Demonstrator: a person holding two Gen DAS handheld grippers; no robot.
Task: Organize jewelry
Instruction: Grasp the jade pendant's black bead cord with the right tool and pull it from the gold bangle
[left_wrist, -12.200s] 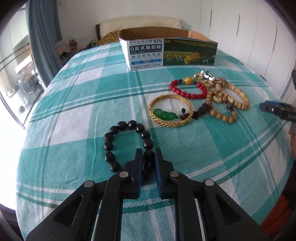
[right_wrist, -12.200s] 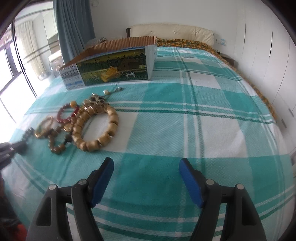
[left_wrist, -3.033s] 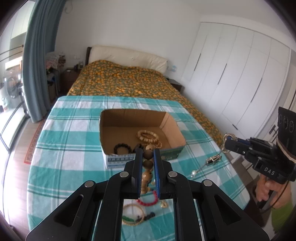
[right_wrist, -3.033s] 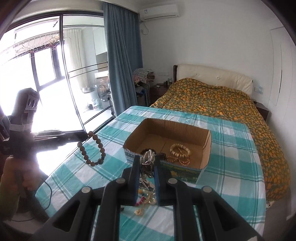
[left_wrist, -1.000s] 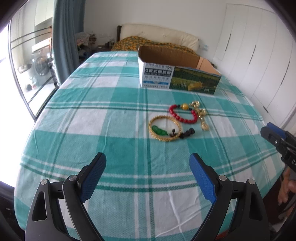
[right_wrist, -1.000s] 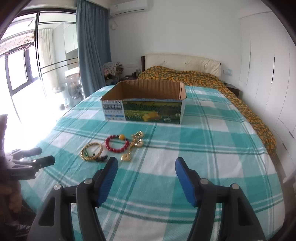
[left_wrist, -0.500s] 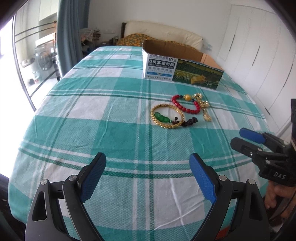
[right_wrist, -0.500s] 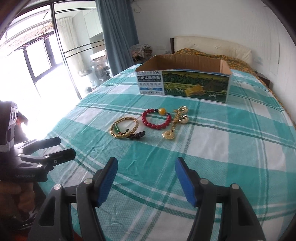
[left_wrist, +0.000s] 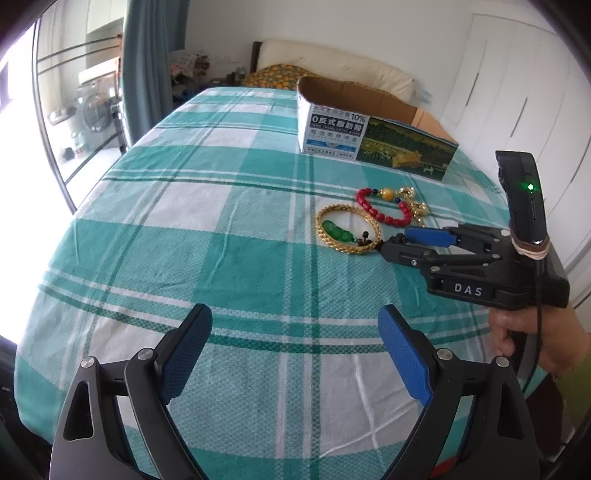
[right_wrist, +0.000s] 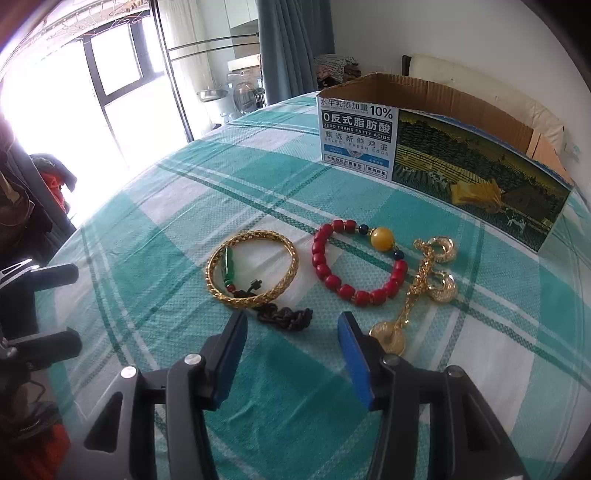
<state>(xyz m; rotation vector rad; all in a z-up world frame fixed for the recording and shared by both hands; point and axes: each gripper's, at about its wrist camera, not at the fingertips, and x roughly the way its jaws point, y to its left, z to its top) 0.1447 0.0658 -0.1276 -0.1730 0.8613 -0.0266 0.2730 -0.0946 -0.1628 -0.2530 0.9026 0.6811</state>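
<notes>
On the checked teal cloth of the counter, your right gripper sits low with its blue-padded fingers spread apart and holding nothing; the dark knotted cord lies just ahead of the gap between them. That cord trails from the gold bangle, which lies flat with a green pendant resting inside its ring. Just to the right of the bangle lies the red bead bracelet (one large yellow bead sits at its far side), and right of that again a gold chain ornament with two ring-shaped charms and a round disc at its near end, the disc close beside your right finger. Behind all of this stands the open cardboard box with printed sides; what lies in it cannot be seen from here.

From the left wrist view, your left gripper hangs well back from the jewelry, its fingers wide open and empty. You can see the right gripper reaching in from the right, its tips at the bangle edge, with the red bracelet just beyond and the box farther back. Your right hand grips its handle.
</notes>
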